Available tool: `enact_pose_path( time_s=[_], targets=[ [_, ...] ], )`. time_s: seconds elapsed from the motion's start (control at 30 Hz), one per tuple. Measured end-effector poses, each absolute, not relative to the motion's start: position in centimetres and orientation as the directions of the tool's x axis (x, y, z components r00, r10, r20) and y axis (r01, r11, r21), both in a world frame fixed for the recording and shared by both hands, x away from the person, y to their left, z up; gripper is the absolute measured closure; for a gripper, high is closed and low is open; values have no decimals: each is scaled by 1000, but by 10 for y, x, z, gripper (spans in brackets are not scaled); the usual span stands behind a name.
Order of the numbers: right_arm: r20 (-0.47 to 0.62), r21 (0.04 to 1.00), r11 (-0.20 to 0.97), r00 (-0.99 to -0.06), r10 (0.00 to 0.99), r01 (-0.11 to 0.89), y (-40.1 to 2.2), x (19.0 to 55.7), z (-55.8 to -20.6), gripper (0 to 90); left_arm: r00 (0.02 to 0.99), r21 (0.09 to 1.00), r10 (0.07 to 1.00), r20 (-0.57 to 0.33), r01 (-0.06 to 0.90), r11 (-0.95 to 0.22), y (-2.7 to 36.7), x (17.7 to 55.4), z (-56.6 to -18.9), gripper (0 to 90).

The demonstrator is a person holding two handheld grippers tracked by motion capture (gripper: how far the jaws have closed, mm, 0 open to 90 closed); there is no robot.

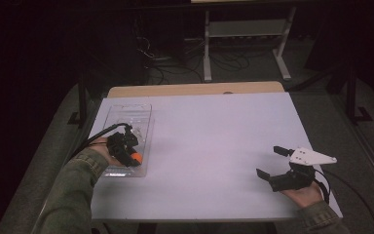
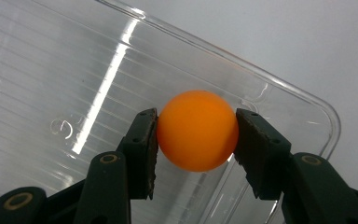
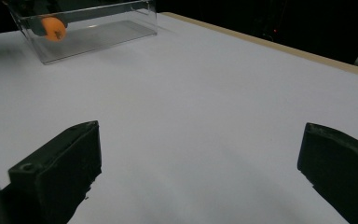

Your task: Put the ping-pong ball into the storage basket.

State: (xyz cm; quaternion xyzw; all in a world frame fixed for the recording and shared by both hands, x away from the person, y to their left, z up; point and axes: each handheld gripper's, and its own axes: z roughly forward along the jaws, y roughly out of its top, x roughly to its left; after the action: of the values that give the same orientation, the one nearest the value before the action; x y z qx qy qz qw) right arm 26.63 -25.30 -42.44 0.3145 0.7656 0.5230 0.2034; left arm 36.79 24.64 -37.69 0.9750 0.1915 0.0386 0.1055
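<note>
The ball (image 2: 197,130) is plain orange. The tray (image 2: 51,70) is clear plastic with faint ribbed lines. Both grippers are black; the right gripper (image 1: 272,163) carries a pale grey plate. The counter (image 1: 214,141) is white, tan-edged at twelve o'clock. Sleeves (image 1: 73,195) are olive.

Clear tray (image 2: 98,70) cut off by frame edges
</note>
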Motion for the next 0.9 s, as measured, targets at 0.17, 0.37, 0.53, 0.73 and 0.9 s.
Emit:
enact_pose_path(
  time_s=[0.17,0.37,0.53,0.73,0.9],
  targets=[
    [16,929,256,-719,694,268,-253,266,-424,0,924,218,381,42,363,-906,245,368,-378,510],
    [16,929,257,-720,694,268,-253,266,-424,0,926,214,376,43,359,-908,244,368,-379,506],
    [16,928,257,-720,694,269,-253,266,-424,0,914,206,403,39,388,-899,244,369,-379,502],
    [16,929,255,-719,695,268,-253,266,-424,0,909,217,415,40,398,-891,246,369,-378,465],
    [16,928,258,-719,695,269,-253,266,-424,0,899,233,435,47,414,-880,248,368,-375,418]
  ],
)
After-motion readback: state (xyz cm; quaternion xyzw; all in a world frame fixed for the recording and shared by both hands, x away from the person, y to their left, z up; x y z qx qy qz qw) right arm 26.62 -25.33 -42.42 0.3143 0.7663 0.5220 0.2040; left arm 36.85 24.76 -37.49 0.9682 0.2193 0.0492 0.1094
